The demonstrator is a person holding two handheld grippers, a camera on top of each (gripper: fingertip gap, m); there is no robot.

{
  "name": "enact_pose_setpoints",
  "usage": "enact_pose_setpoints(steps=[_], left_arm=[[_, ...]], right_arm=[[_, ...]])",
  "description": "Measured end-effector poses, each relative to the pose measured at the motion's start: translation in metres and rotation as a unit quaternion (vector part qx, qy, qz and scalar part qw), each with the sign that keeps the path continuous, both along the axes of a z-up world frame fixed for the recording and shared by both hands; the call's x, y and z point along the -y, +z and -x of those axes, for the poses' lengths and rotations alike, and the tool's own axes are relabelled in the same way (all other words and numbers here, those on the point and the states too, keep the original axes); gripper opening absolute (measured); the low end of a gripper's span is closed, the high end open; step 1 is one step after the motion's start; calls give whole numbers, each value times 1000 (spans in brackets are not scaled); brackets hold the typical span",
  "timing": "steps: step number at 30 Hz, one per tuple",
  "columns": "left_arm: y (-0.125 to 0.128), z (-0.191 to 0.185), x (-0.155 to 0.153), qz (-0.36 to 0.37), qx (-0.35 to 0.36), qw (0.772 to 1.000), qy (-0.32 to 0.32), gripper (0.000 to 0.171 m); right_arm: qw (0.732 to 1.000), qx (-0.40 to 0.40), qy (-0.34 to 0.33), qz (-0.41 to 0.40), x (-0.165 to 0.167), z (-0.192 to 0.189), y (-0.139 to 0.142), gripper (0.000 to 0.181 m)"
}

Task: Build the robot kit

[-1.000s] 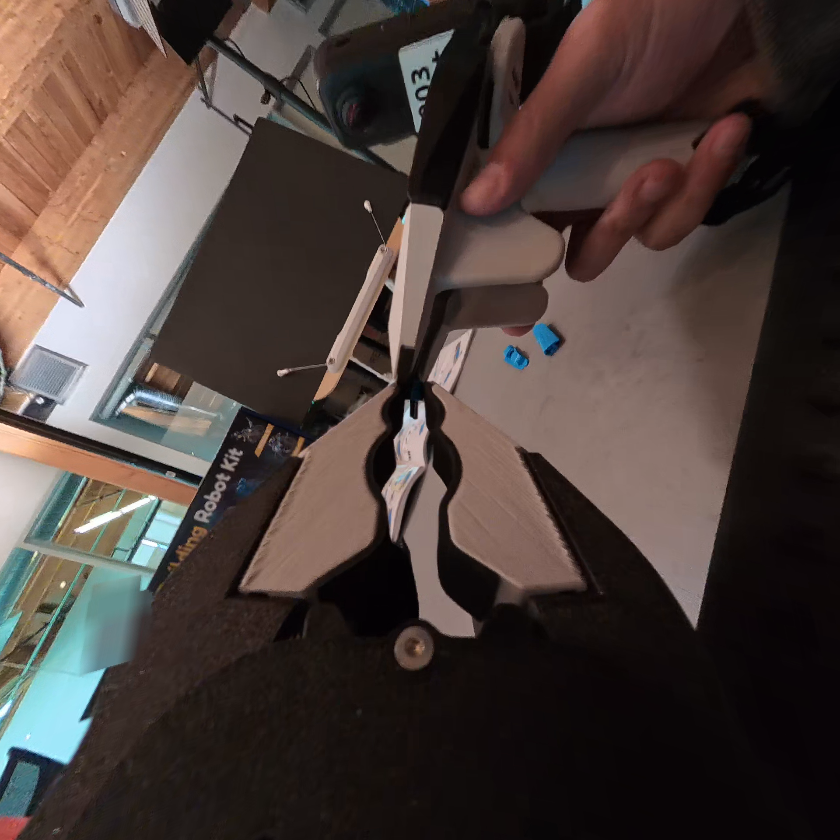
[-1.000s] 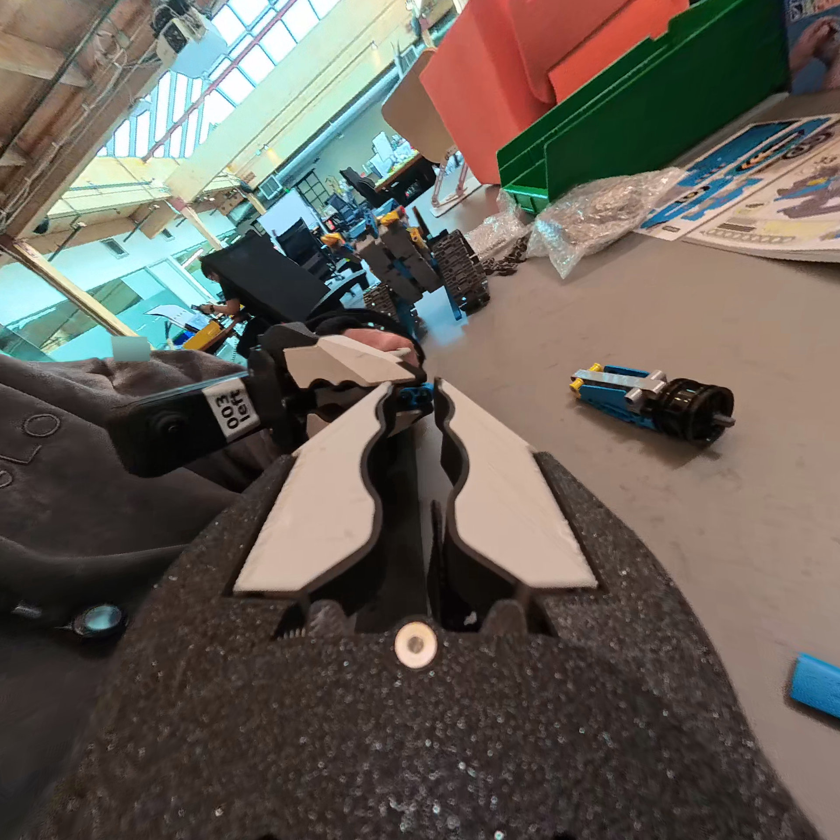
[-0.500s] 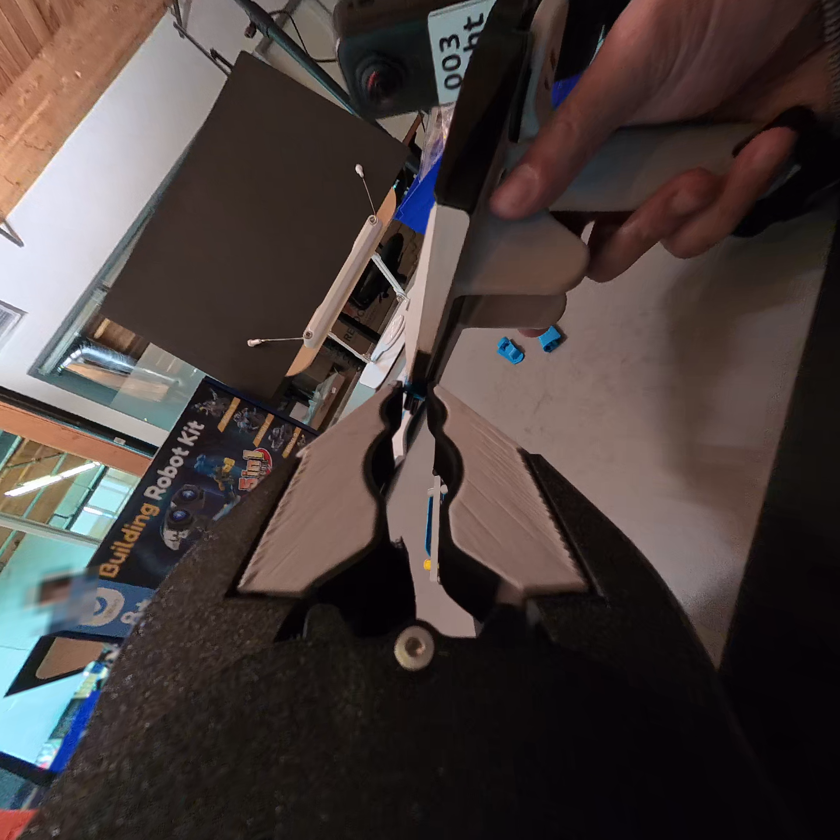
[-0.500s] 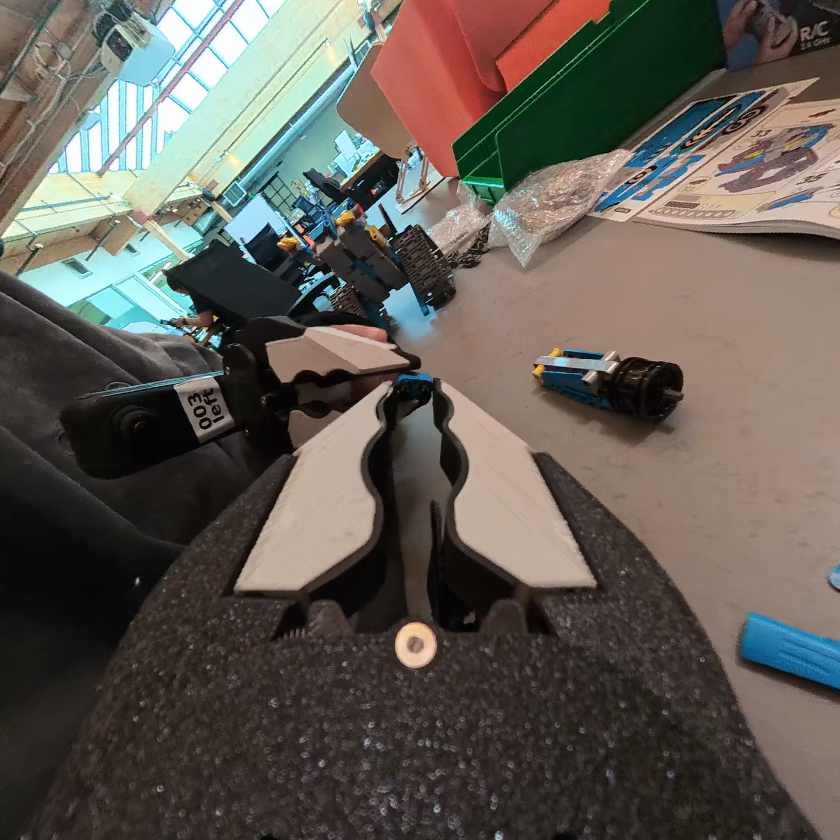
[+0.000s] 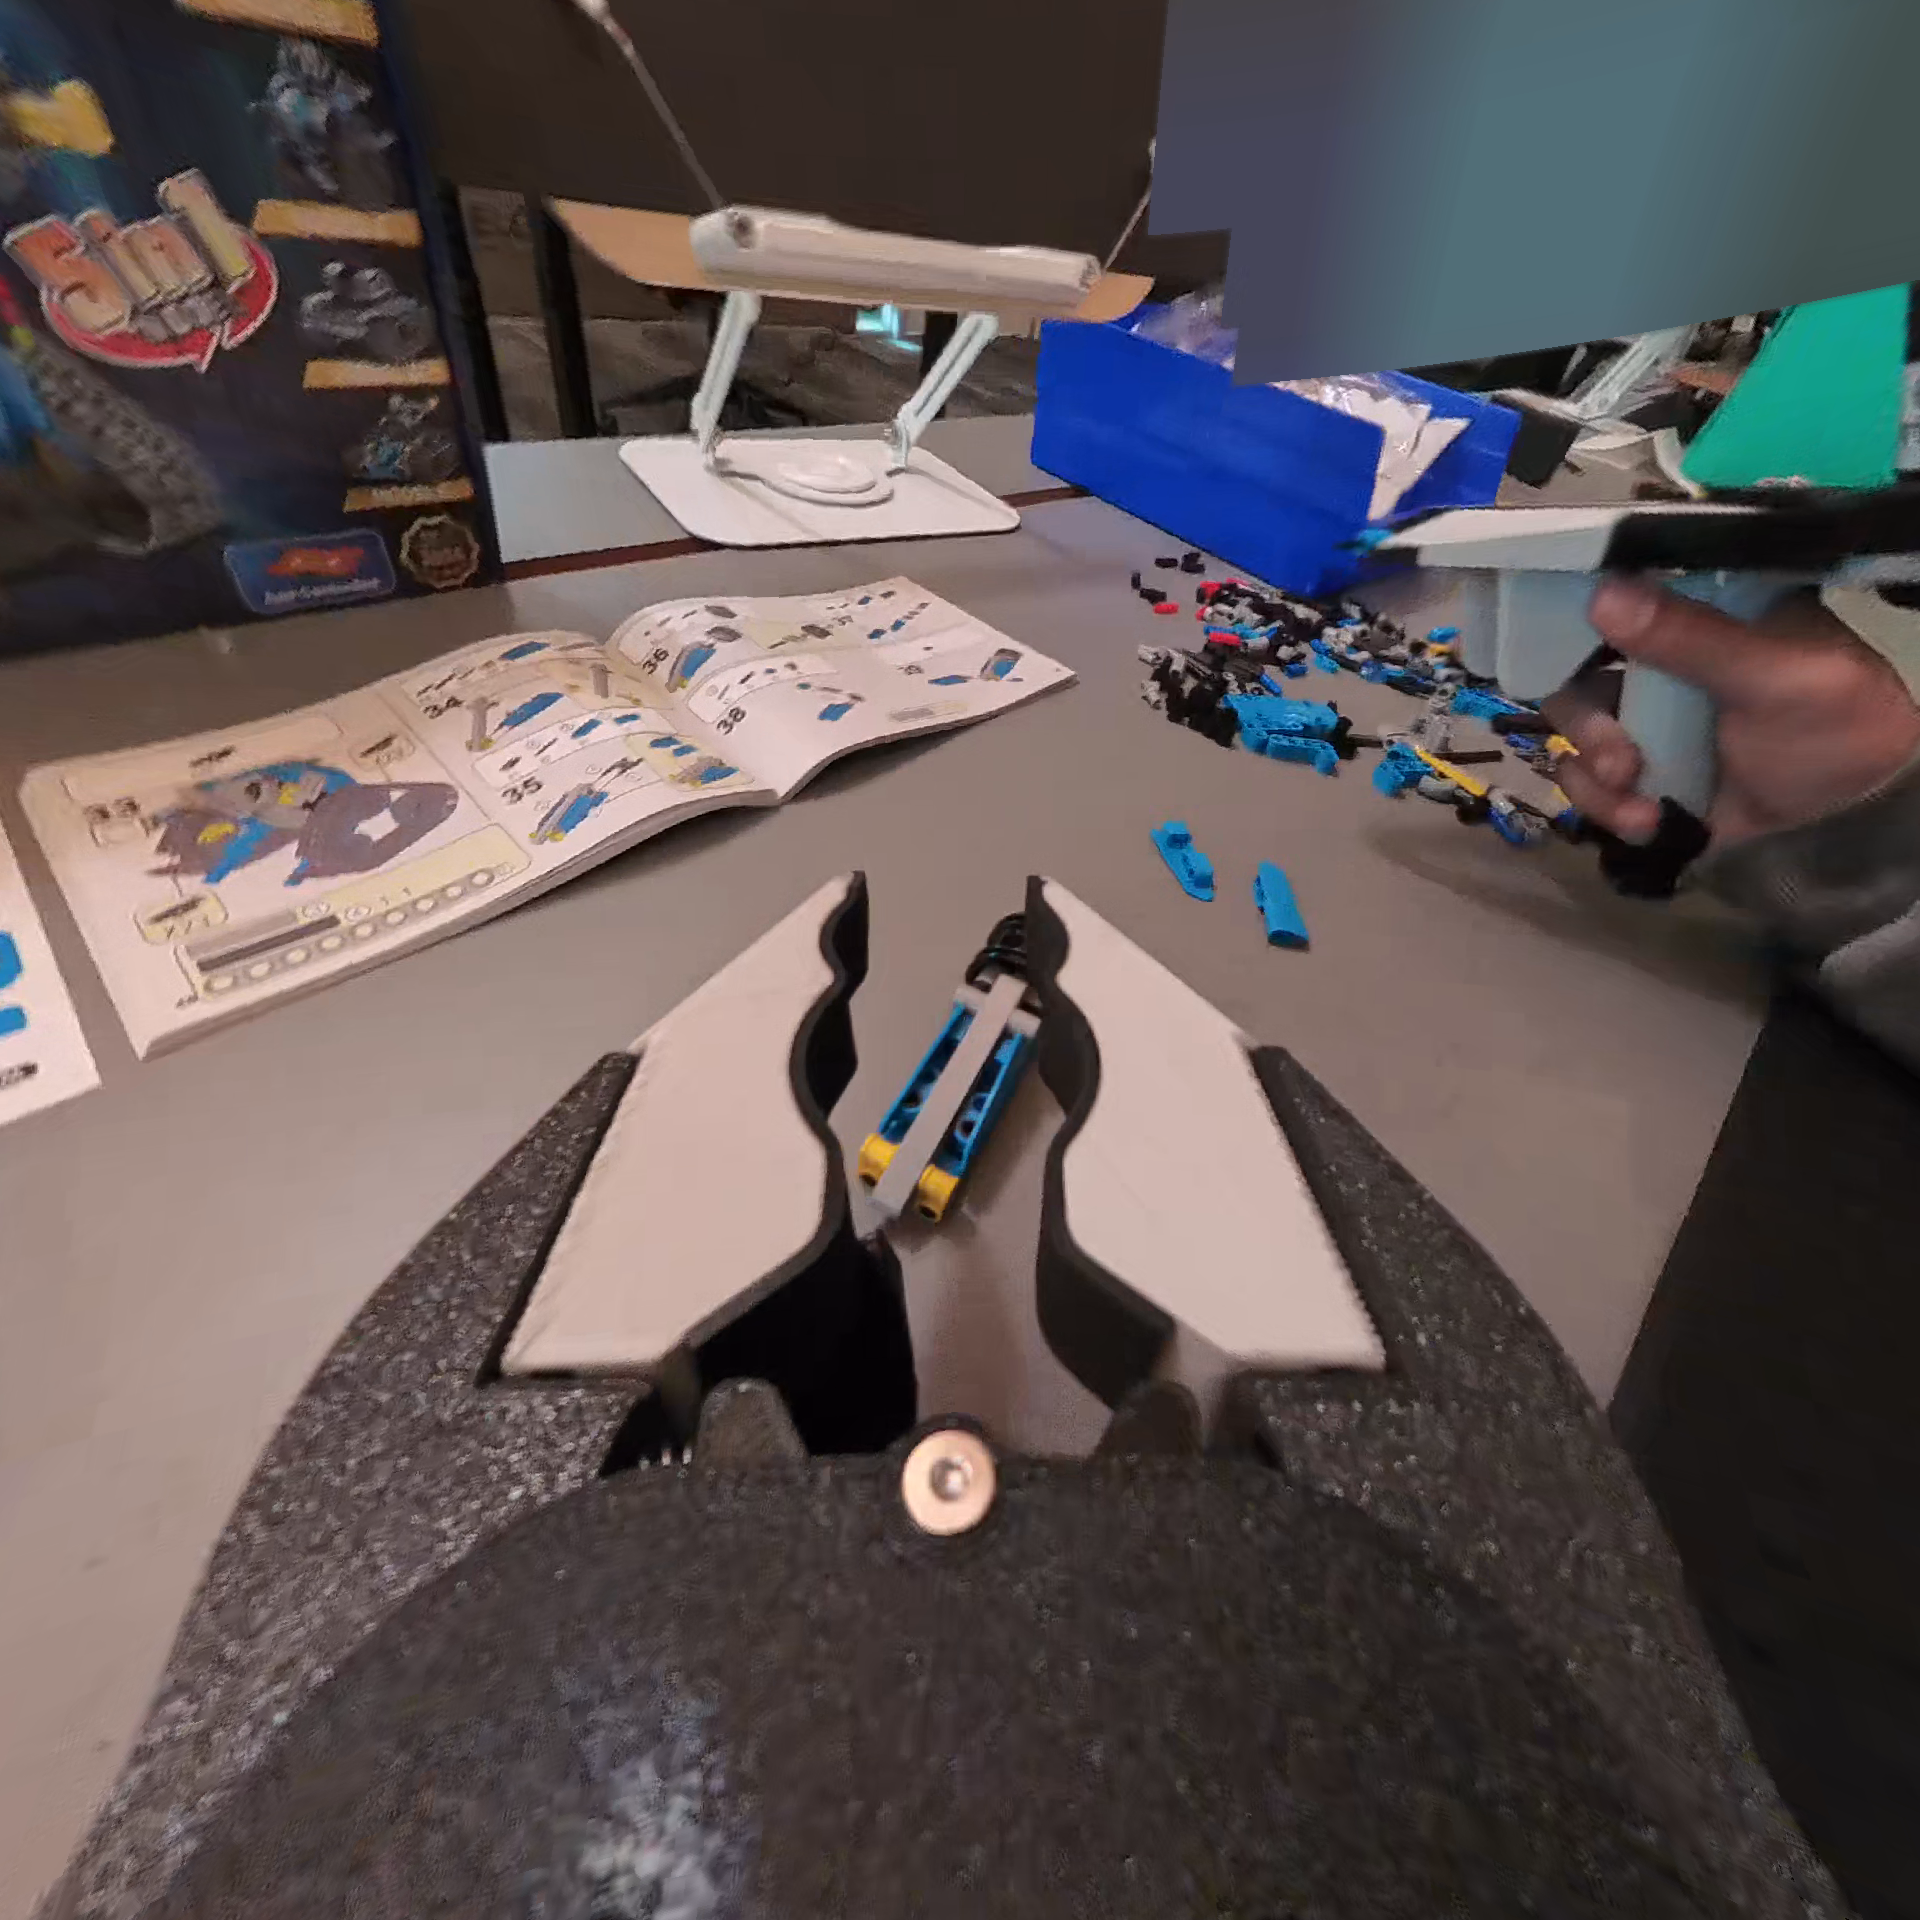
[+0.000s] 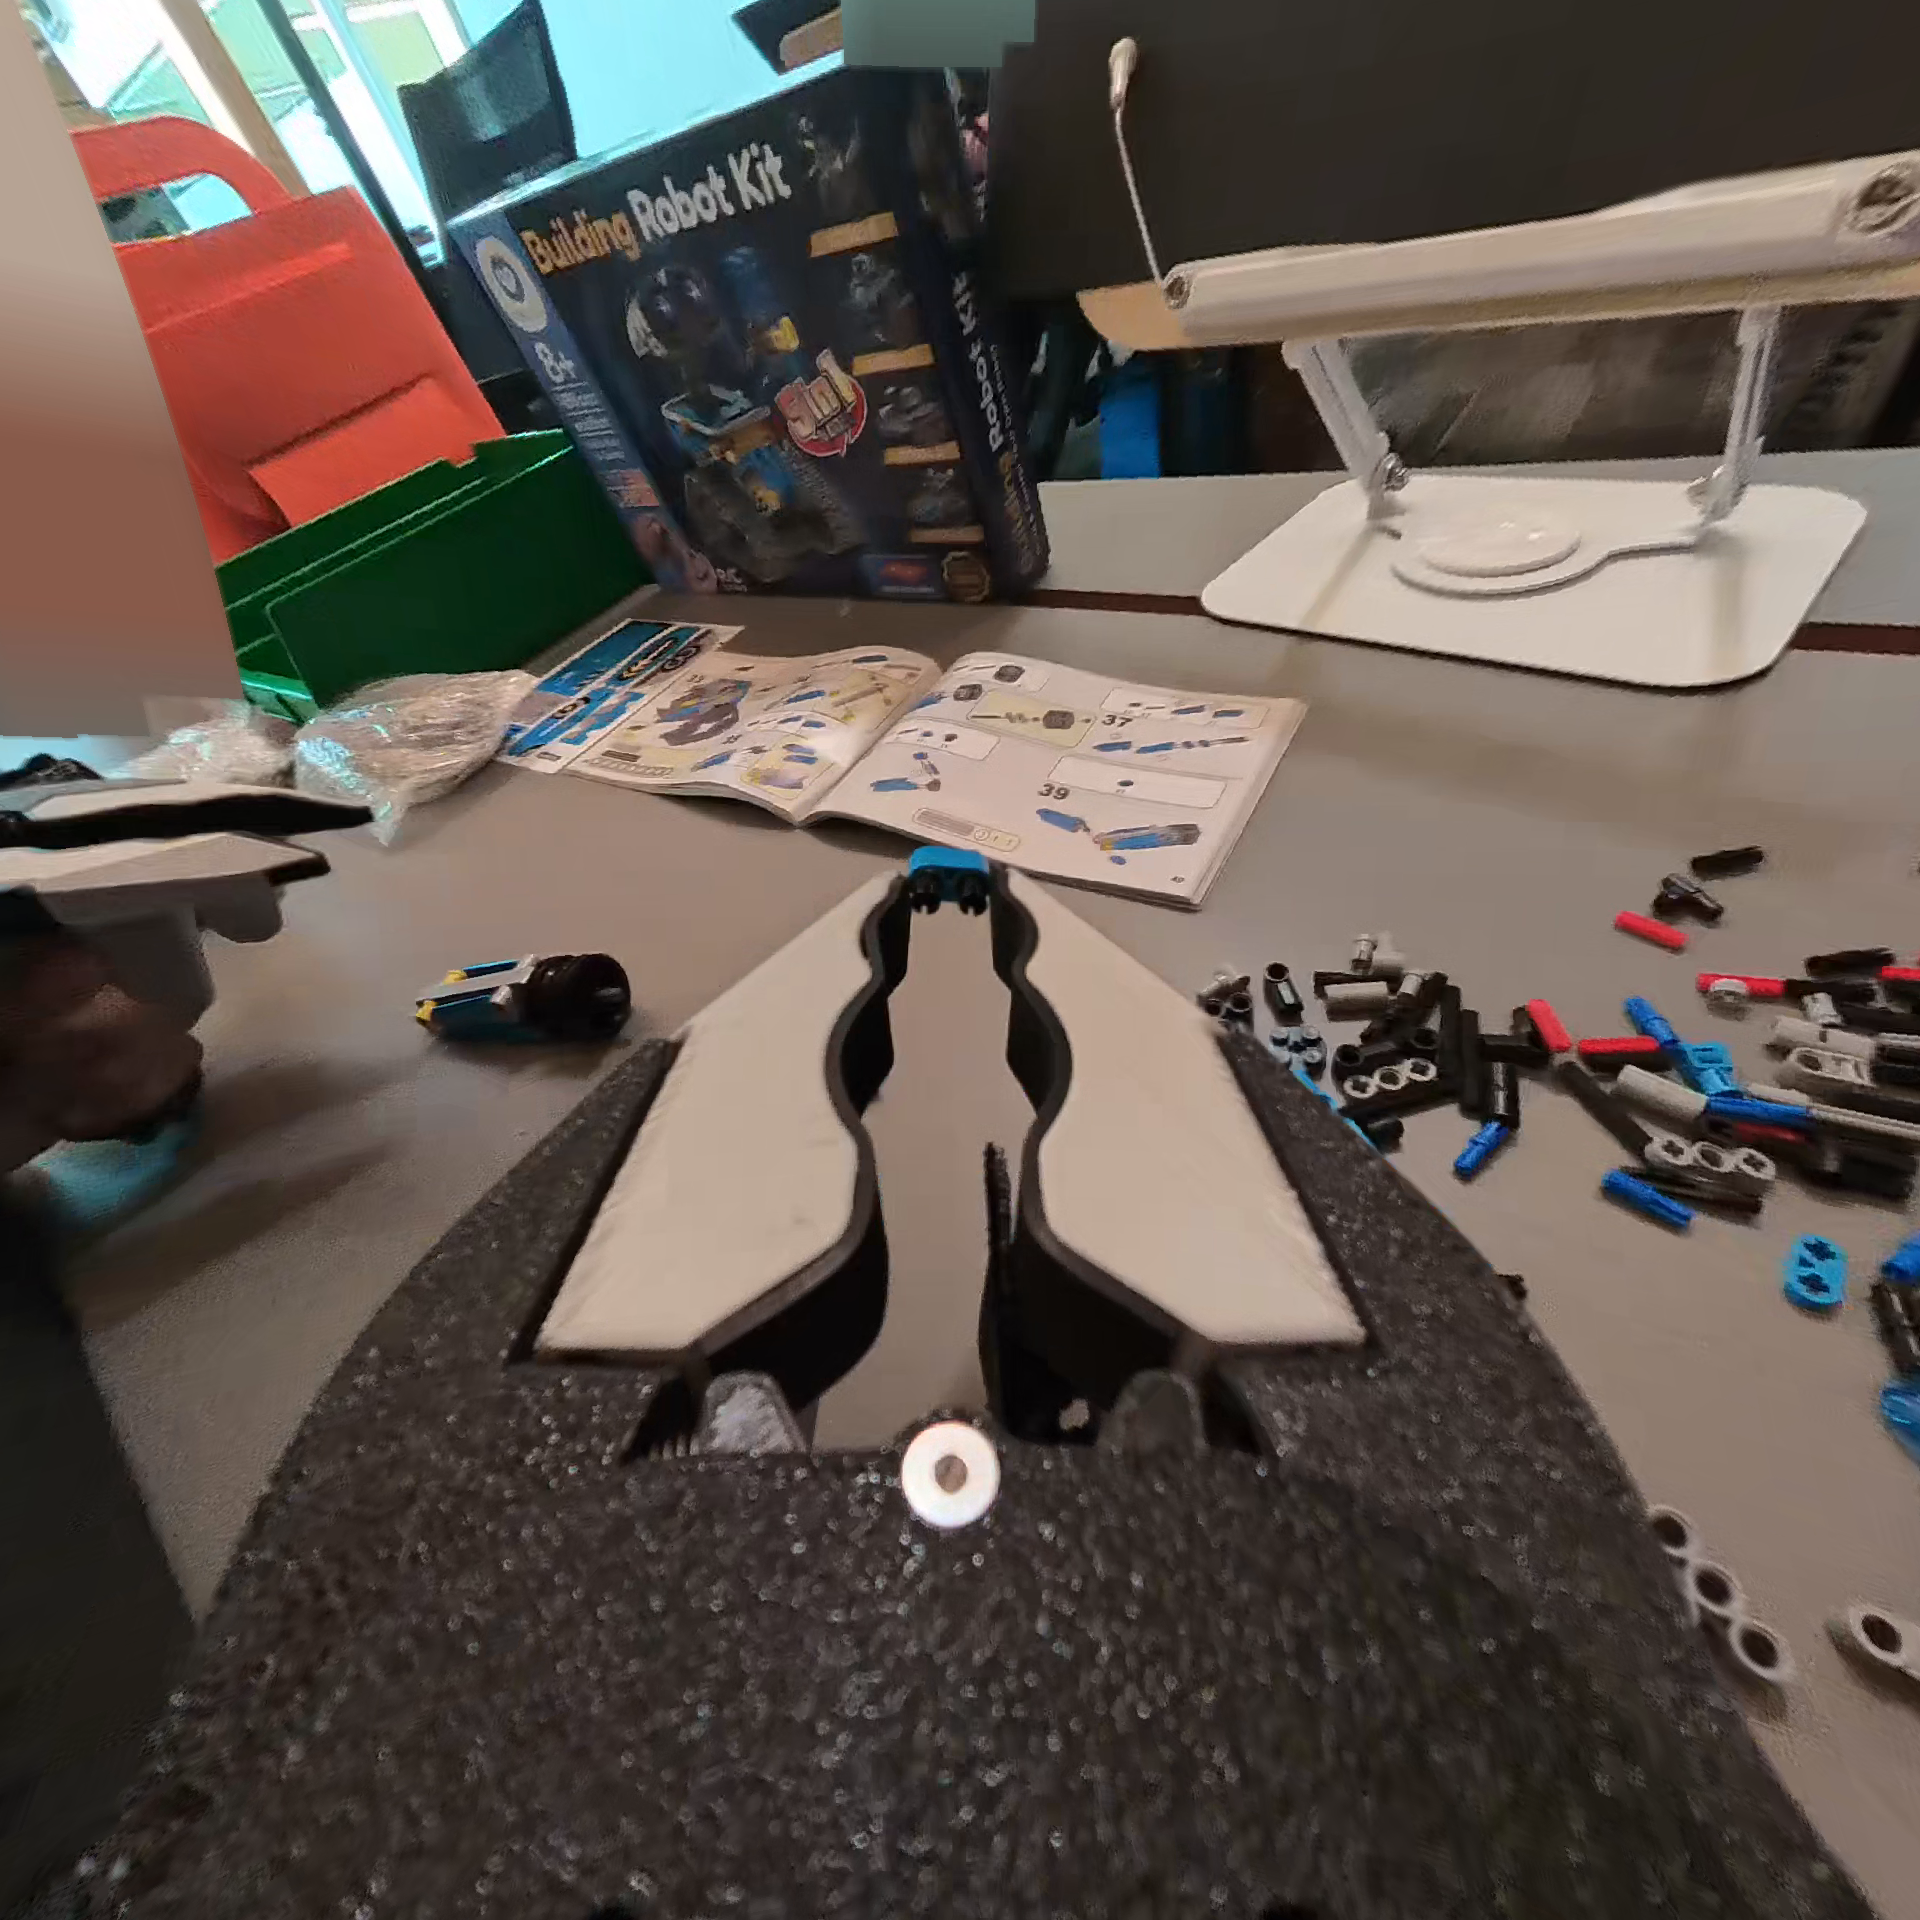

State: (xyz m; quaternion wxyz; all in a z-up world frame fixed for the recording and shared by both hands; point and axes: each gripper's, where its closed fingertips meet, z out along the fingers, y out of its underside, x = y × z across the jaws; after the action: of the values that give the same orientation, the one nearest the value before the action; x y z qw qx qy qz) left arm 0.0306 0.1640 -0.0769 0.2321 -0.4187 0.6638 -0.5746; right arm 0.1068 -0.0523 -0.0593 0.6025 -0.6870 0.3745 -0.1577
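Even, soft indoor light with faint shadows on the grey worktop (image 5: 1039, 790); daylight glows through windows (image 6: 343, 42) behind; wide-angle lenses bend edges, which smear with motion blur

My right gripper (image 6: 943, 883) is hovering over the table (image 6: 1403, 831); the booklet (image 6: 935, 748) is lying beyond it, loose parts (image 6: 1558, 1049) lying to its right.

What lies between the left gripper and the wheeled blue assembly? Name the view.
Nothing: in the right wrist view only bare grey table separates the open left gripper from the wheeled blue assembly.
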Motion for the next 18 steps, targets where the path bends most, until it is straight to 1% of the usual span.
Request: enact_pose_setpoints(steps=[2, 4, 6, 9, 18], left_arm=[[-5, -1, 1, 8, -17, 1000, -6, 30], [-8, -1, 5, 3, -24, 1000, -16, 30], [-10, -1, 8, -8, -24, 999, -20, 28], [-12, -2, 9, -12, -26, 999, -22, 27], [-12, -7, 1, 38, -56, 997, -20, 27]], right_arm=[[1000, 14, -2, 21, -2, 2, -3, 15], [999, 10, 6, 47, -8, 4, -12, 15], [998, -4, 26, 53, -17, 9, -19, 15], [997, 3, 33, 66, -22, 11, -20, 15], [995, -4, 43, 90, -27, 10, -31, 15]])
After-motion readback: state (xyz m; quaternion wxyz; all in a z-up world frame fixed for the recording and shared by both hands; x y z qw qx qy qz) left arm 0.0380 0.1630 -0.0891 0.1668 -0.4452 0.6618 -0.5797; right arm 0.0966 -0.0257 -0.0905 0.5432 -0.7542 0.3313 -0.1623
